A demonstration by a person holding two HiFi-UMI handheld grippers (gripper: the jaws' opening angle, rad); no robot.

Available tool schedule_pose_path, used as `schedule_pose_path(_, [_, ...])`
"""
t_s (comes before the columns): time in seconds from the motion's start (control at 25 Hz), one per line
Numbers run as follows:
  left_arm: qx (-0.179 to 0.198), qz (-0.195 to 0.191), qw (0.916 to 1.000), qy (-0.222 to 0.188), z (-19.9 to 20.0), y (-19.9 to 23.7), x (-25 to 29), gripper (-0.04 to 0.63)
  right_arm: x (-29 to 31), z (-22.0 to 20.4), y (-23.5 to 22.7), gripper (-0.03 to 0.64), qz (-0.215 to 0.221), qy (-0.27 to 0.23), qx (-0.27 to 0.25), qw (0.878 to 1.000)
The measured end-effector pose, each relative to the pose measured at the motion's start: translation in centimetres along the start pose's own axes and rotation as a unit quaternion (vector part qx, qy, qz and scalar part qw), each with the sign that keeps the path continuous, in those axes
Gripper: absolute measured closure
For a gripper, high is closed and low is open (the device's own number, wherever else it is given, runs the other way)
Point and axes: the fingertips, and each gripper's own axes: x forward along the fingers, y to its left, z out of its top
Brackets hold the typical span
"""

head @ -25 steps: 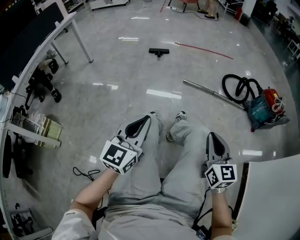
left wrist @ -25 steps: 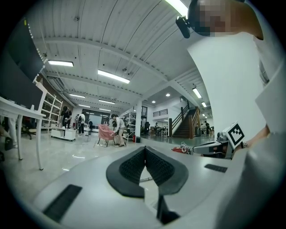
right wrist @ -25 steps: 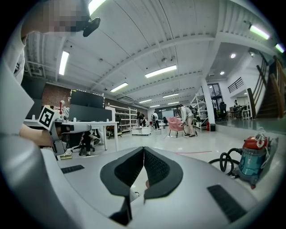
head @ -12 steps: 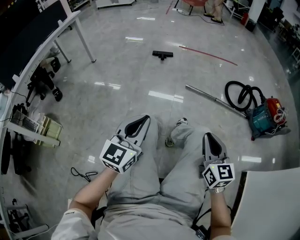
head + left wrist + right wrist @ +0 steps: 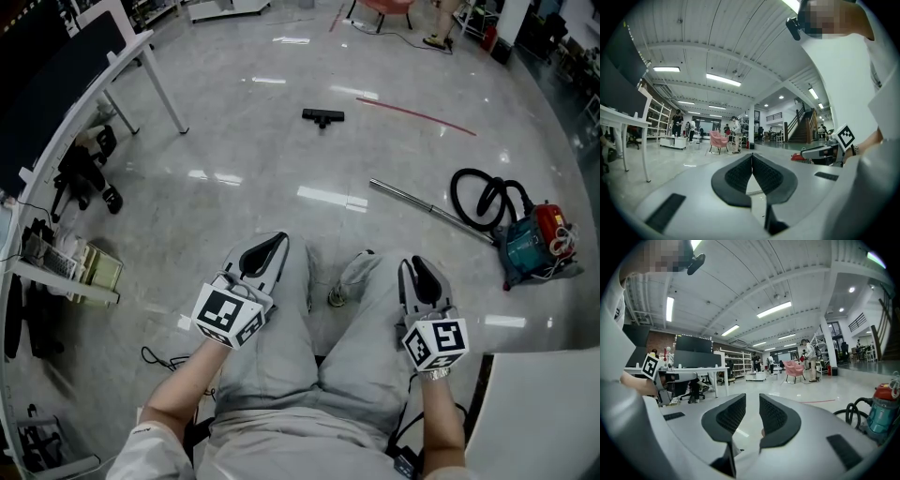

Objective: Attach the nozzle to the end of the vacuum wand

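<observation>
The black floor nozzle point(image 5: 322, 116) lies on the grey floor far ahead. The metal wand point(image 5: 427, 208) lies to its right, running toward the black hose point(image 5: 483, 192) of the teal and red vacuum point(image 5: 530, 239). My left gripper point(image 5: 270, 246) is held level over the person's left leg, shut and empty, its pads touching in the left gripper view point(image 5: 752, 157). My right gripper point(image 5: 419, 267) hovers over the right leg. Its jaws are opening, a narrow gap shows in the right gripper view point(image 5: 752, 401), and nothing is between them. The vacuum point(image 5: 883, 411) appears at that view's right edge.
A white desk point(image 5: 103, 75) and a low shelf point(image 5: 66, 253) with clutter line the left side. A black cable point(image 5: 164, 352) lies on the floor near the left arm. A white panel point(image 5: 534, 403) fills the lower right. People and a pink chair point(image 5: 717, 140) are far off.
The person has stepped forward, and both grippers have shifted slightly with the body. The right gripper's jaws have parted from shut to a narrow gap. The left stays shut.
</observation>
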Motion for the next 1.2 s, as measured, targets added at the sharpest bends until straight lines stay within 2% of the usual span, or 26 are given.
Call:
schedule_pose_path(0.4, [-0.007,0.027,0.9995,-0.015,1.0,4.2,3.0,0.584,4.7,0.8,-1.4,0.541,0.007,0.002,-0.012,1.0])
schedule_pose_path(0.6, [-0.007,0.022,0.9996,-0.017,1.2,3.9,5.6,0.584,5.5,0.2,-4.4,0.541,-0.003,0.009,-0.004,1.0])
schedule_pose_path(0.88, [0.001,0.023,0.9997,-0.01,0.9,6.0,7.0,0.584,8.2,0.9,-4.1,0.54,0.001,0.006,-0.01,1.0])
schedule_pose_path(1.08, [-0.024,0.041,0.9988,-0.015,1.2,8.5,8.4,0.584,8.8,1.1,-5.3,0.54,-0.005,0.008,0.002,1.0])
schedule_pose_path(1.2, [-0.012,0.03,0.9993,-0.018,1.7,8.2,9.9,0.584,9.0,1.4,-6.2,0.54,-0.012,0.006,0.002,1.0])
